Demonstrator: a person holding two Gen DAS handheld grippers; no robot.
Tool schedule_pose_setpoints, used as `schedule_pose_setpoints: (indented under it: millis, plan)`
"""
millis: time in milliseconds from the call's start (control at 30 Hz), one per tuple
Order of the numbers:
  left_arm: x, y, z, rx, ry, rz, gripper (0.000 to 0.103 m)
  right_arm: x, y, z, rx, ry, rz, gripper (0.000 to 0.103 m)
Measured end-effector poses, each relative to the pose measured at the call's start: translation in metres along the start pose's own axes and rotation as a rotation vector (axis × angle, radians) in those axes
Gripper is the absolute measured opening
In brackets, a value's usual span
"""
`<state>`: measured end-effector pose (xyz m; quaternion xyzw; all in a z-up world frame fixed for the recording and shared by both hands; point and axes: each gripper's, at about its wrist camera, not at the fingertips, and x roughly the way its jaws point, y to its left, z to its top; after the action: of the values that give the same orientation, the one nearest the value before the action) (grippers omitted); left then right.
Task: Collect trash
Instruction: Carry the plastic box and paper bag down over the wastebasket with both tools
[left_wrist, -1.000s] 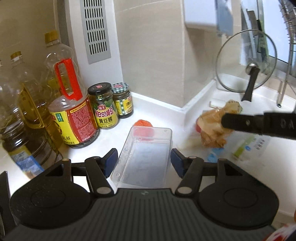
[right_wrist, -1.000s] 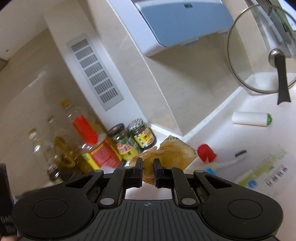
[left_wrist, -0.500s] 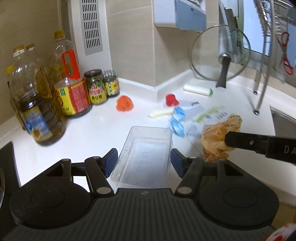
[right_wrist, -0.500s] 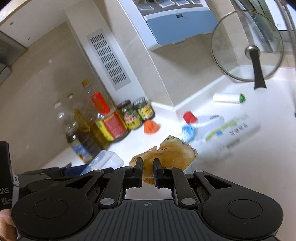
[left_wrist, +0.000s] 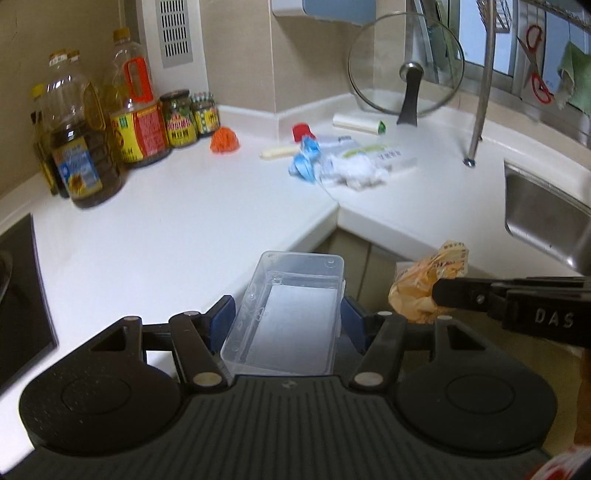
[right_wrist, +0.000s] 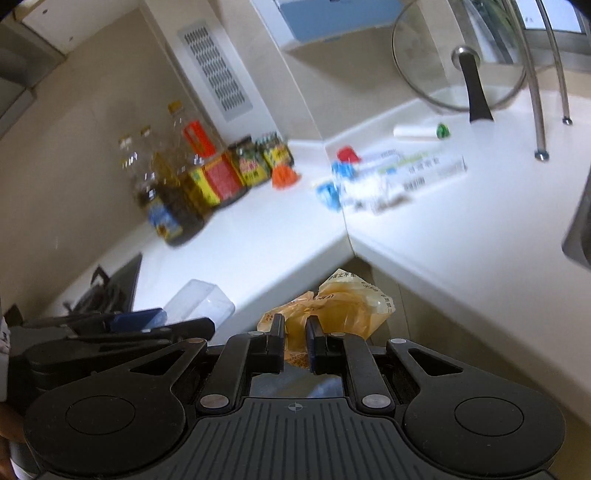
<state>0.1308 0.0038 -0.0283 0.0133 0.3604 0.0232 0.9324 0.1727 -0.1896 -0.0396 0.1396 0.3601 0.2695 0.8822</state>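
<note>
My left gripper (left_wrist: 286, 314) is shut on a clear plastic box (left_wrist: 291, 306), its blue pads pressed against both long sides. The box hangs in front of the white counter's (left_wrist: 166, 236) inner corner. My right gripper (right_wrist: 295, 332) is shut on a crumpled yellow-orange plastic wrapper (right_wrist: 347, 302); from the left wrist view this wrapper (left_wrist: 424, 284) shows at the right, pinched by the black fingers (left_wrist: 465, 293). Back on the counter lie more litter: an orange scrap (left_wrist: 224, 139), a red cap (left_wrist: 302, 131), blue and white wrappers (left_wrist: 332, 162) and a white roll (left_wrist: 356, 123).
Oil bottles (left_wrist: 81, 158) and sauce jars (left_wrist: 179, 118) line the left wall. A glass pot lid (left_wrist: 406, 66) leans in the far corner. A steel sink (left_wrist: 543, 218) is at the right, a black hob (left_wrist: 18, 288) at the left. Cabinet fronts (right_wrist: 443, 332) stand below the counter edge.
Both grippers have pulled back from the counter's far corner to beyond its front edge, each keeping hold of its item. The bottles and litter now look farther away.
</note>
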Motion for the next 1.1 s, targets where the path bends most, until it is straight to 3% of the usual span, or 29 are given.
schedule_pose_setpoints:
  millis: [400, 1100]
  plan:
    - [0.022, -0.026, -0.065, -0.012, 0.127, 0.016, 0.060, 0.016, -0.021, -0.061, -0.039, 0.148, -0.030, 0.012]
    - [0.138, -0.020, -0.107, 0.027, 0.277, -0.036, 0.060, 0.119, -0.073, -0.097, -0.039, 0.292, -0.075, 0.012]
